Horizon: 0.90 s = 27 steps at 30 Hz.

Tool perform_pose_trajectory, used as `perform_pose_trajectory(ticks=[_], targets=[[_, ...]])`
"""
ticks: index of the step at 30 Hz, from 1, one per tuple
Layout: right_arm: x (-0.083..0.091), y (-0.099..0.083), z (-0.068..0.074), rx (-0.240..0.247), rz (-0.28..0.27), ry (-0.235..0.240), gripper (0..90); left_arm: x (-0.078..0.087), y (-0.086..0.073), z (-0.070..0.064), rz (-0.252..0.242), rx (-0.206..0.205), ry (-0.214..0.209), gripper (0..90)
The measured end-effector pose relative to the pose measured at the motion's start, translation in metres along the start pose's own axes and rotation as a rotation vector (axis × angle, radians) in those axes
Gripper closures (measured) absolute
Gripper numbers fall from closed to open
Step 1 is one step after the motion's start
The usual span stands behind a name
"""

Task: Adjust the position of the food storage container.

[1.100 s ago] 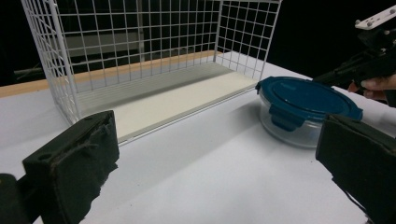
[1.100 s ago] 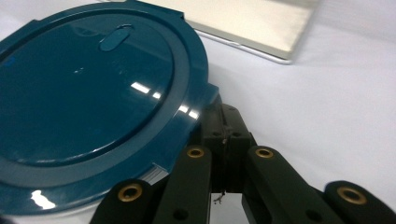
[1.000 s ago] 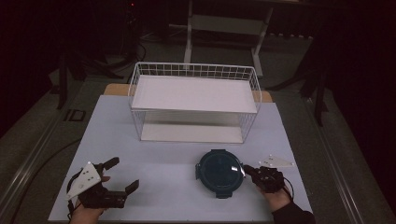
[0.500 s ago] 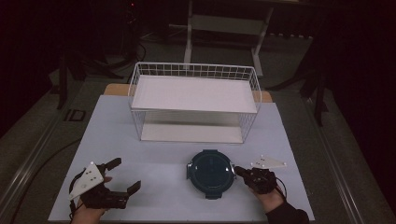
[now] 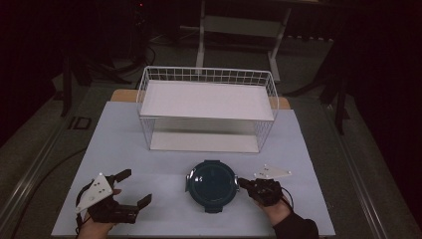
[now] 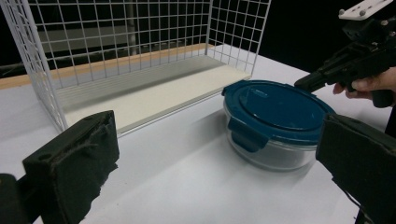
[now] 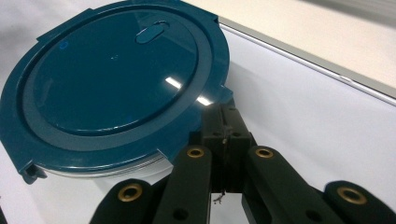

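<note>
Nearest, at seven o'clock on the white counter (image 5: 164, 159), the left hand-held gripper (image 5: 127, 188) rests with its jaws spread wide and empty. At five o'clock, the right hand-held gripper (image 5: 242, 183) has its jaws pressed together, their tips against the rim of the round blue-lidded container (image 5: 211, 184), which sits at six o'clock. Farther off, toward twelve o'clock, stands a white wire basket (image 5: 206, 75).

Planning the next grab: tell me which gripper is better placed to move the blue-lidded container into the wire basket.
Right. The right gripper has its fingers closed against the rim of the container. The left gripper is open and well apart from it. The wire basket stands just beyond.
</note>
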State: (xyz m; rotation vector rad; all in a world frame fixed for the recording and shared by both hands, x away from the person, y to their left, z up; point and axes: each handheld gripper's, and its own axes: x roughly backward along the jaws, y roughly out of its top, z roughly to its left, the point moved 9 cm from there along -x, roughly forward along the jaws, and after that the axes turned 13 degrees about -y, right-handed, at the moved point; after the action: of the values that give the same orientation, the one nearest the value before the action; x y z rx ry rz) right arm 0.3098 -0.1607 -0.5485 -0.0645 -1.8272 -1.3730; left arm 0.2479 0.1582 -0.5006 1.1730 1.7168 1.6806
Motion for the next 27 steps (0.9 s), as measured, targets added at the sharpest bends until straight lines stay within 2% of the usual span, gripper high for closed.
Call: perform_pose_trajectory(ticks=[4, 11, 14, 17, 19, 21, 25, 26, 27], targets=[[-0.004, 0.004, 0.012, 0.021, -0.001, 0.023, 90.0, -0.001, -0.001, -0.001, 0.004, 0.003, -0.006, 0.0], [-0.007, 0.007, 0.015, 0.019, -0.006, 0.035, 90.0, -0.003, -0.002, -0.002, 0.014, 0.002, -0.016, 0.0], [-0.007, 0.007, 0.015, -0.007, -0.004, 0.061, 90.0, -0.002, -0.002, -0.002, 0.013, 0.004, -0.018, 0.0], [-0.002, 0.012, 0.015, 0.009, -0.034, 0.058, 89.5, -0.003, -0.002, -0.004, 0.005, 0.019, -0.039, 0.0], [0.004, 0.017, 0.016, 0.02, -0.068, 0.055, 84.5, -0.004, -0.001, -0.006, -0.005, 0.032, -0.067, 0.0], [0.009, 0.021, 0.017, 0.025, -0.095, 0.057, 78.2, -0.006, 0.0, -0.007, -0.001, 0.028, -0.076, 0.0], [0.02, 0.029, 0.018, 0.005, -0.144, 0.075, 62.4, -0.009, 0.002, -0.013, 0.014, 0.016, -0.095, 0.0], [0.023, 0.031, 0.018, 0.007, -0.162, 0.08, 57.7, -0.011, 0.005, -0.015, 0.02, 0.015, -0.1, 0.0], [0.027, 0.034, 0.018, 0.013, -0.183, 0.066, 45.4, -0.012, 0.006, -0.015, 0.024, 0.013, -0.103, 0.0]])
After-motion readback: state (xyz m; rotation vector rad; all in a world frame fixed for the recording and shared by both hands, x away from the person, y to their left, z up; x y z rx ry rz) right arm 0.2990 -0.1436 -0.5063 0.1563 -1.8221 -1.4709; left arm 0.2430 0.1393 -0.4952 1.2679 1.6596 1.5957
